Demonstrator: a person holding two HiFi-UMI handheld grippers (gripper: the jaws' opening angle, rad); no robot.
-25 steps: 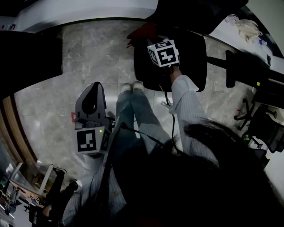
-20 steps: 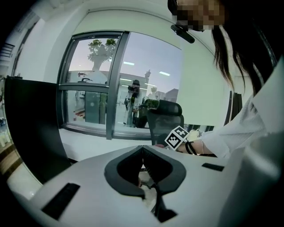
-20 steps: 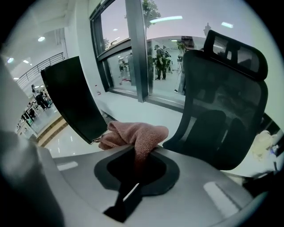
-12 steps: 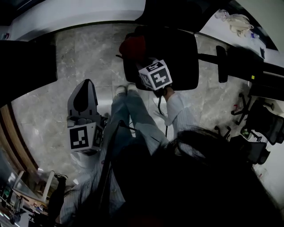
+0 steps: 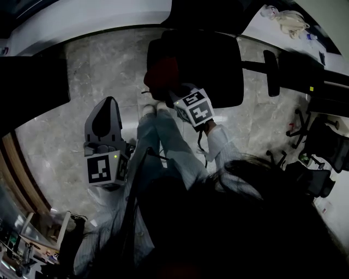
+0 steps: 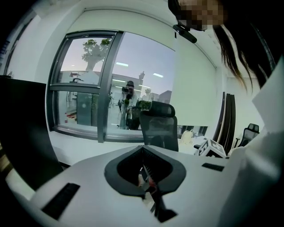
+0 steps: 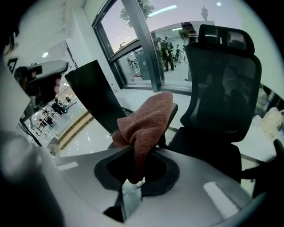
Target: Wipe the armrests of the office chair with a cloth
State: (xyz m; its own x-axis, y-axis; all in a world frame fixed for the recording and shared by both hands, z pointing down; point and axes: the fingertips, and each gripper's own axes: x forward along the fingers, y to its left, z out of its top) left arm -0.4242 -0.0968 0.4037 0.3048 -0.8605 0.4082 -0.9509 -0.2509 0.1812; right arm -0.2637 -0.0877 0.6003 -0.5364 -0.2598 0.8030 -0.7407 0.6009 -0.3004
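A black office chair [image 5: 202, 62] stands in front of me on the stone floor. My right gripper [image 7: 136, 148] is shut on a reddish-brown cloth [image 7: 146, 117], which drapes over the chair's left armrest [image 7: 174, 107]. From above, the cloth [image 5: 162, 72] shows at the seat's left side, just beyond the right gripper's marker cube [image 5: 193, 107]. The chair's other armrest [image 5: 271, 73] is bare. My left gripper [image 5: 108, 103] hangs low at my left, well away from the chair, with its jaws pressed together on nothing.
A dark desk panel [image 5: 32, 82] stands at the left, and a long white window sill [image 5: 98, 16] runs behind the chair. More black chairs [image 5: 322, 147] and a desk with a pale bag [image 5: 289, 19] crowd the right side. My own legs [image 5: 163, 136] are below the grippers.
The right gripper has drawn back toward me with the cloth, from the far end of the left armrest to its nearer part. The left gripper has barely moved.
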